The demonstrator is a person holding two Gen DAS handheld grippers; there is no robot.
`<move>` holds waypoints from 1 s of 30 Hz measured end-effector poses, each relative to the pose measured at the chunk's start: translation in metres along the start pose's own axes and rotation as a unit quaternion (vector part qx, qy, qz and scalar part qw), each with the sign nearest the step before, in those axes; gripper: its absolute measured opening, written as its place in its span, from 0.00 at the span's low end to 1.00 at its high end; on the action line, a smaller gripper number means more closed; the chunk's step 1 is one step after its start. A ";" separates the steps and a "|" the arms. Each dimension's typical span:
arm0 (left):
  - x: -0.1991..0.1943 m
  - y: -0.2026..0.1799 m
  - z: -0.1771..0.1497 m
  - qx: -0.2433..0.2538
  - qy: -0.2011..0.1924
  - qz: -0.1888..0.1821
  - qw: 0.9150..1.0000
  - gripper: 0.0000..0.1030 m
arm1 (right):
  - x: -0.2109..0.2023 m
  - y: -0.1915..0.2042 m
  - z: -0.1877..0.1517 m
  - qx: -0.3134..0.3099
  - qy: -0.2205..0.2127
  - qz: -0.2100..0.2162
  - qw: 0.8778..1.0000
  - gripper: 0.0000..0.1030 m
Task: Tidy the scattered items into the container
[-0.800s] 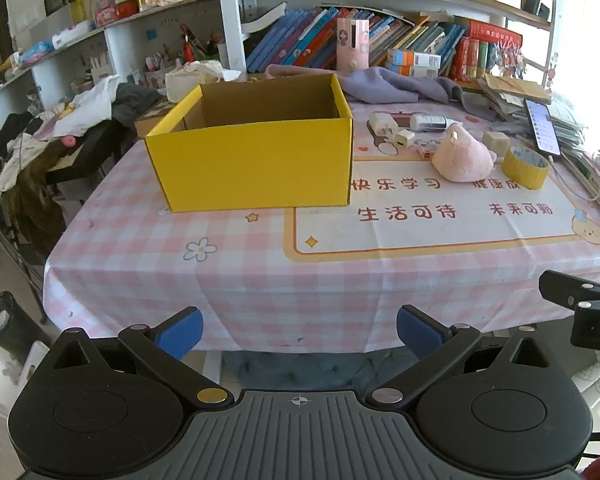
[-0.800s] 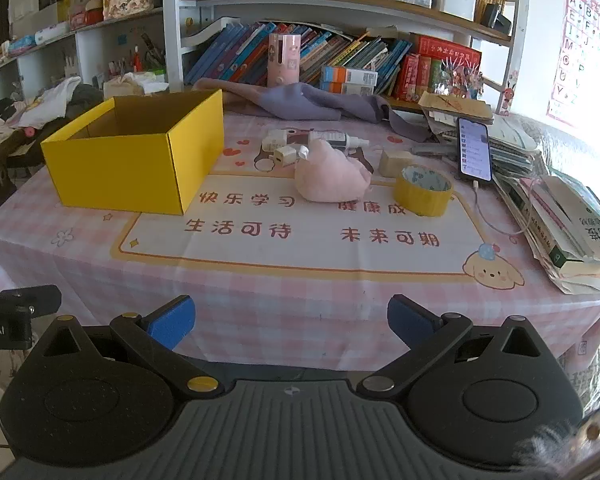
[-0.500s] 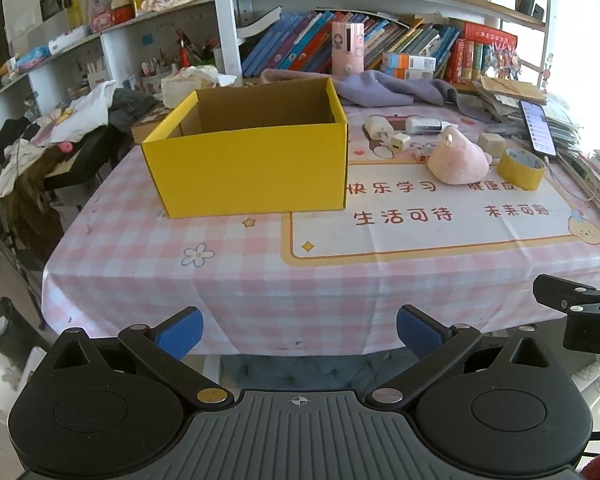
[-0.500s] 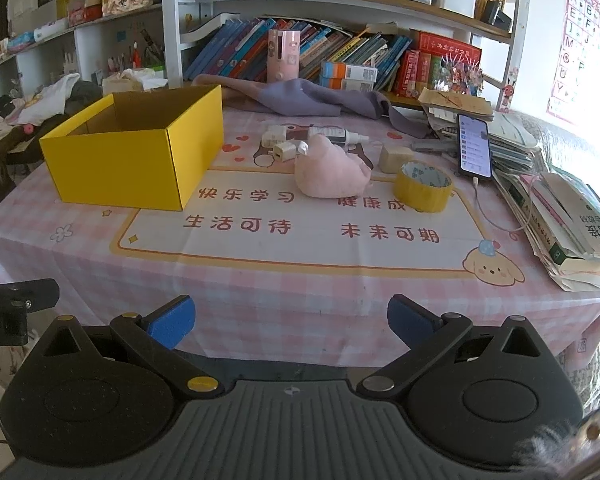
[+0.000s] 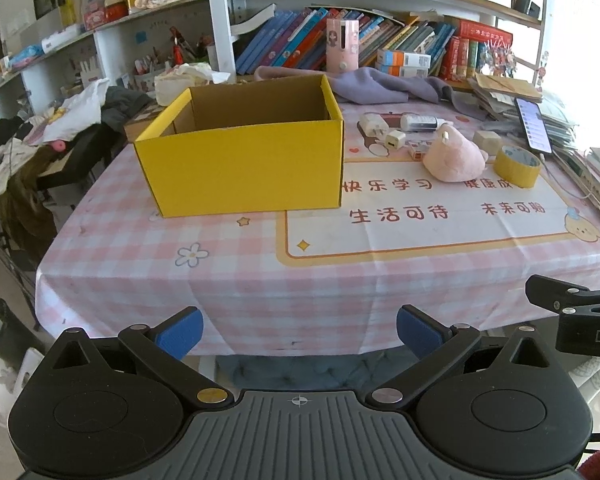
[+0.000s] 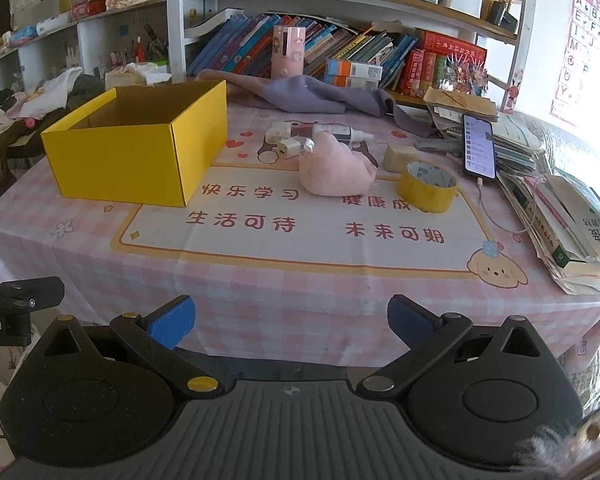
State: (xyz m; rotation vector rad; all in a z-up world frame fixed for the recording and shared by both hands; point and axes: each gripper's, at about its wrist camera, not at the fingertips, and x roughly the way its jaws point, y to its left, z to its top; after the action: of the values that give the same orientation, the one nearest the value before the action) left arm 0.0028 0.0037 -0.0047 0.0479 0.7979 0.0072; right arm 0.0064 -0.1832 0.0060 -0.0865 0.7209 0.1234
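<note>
An open yellow cardboard box (image 5: 244,168) (image 6: 136,156) stands on the pink checked tablecloth, nothing visible inside it. To its right lie a pink plush toy (image 5: 454,158) (image 6: 336,170), a yellow tape roll (image 5: 516,166) (image 6: 427,187), a beige block (image 5: 487,141) (image 6: 400,158), white chargers (image 5: 396,139) (image 6: 288,148) and a white tube (image 6: 342,133). My left gripper (image 5: 298,330) hangs open in front of the table's near edge, well short of the box. Just as wide open, my right gripper (image 6: 290,320) faces the plush, with nothing between its fingers.
A phone (image 6: 478,146) on a cable lies by stacked books (image 6: 572,224) at the right edge. A purple cloth (image 6: 308,96) and bookshelves (image 6: 340,52) line the back. Clothes are piled on a chair (image 5: 40,148) to the left. Printed mat (image 6: 300,232) lies between me and the items.
Both views have pulled back slightly, so the table and box sit a little farther away. Both grippers stay open and hold nothing.
</note>
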 end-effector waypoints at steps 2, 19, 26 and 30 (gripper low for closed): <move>0.001 0.000 0.000 0.001 -0.001 -0.001 1.000 1.00 | 0.001 0.000 0.000 0.001 0.000 -0.001 1.000 1.00; 0.000 0.010 -0.004 -0.001 0.000 0.002 1.000 1.00 | 0.004 0.010 0.003 -0.003 -0.002 0.001 1.000 1.00; 0.004 0.011 0.001 -0.005 0.000 -0.006 1.000 1.00 | 0.006 0.013 0.006 -0.014 -0.005 0.000 1.000 1.00; 0.009 0.004 0.006 0.001 -0.001 -0.020 1.000 1.00 | 0.005 0.007 0.007 -0.013 -0.005 -0.010 1.000 1.00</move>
State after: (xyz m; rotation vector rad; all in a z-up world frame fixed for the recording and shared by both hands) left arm 0.0127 0.0080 -0.0068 0.0327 0.7975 -0.0315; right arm 0.0134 -0.1751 0.0074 -0.1182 0.7087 0.1137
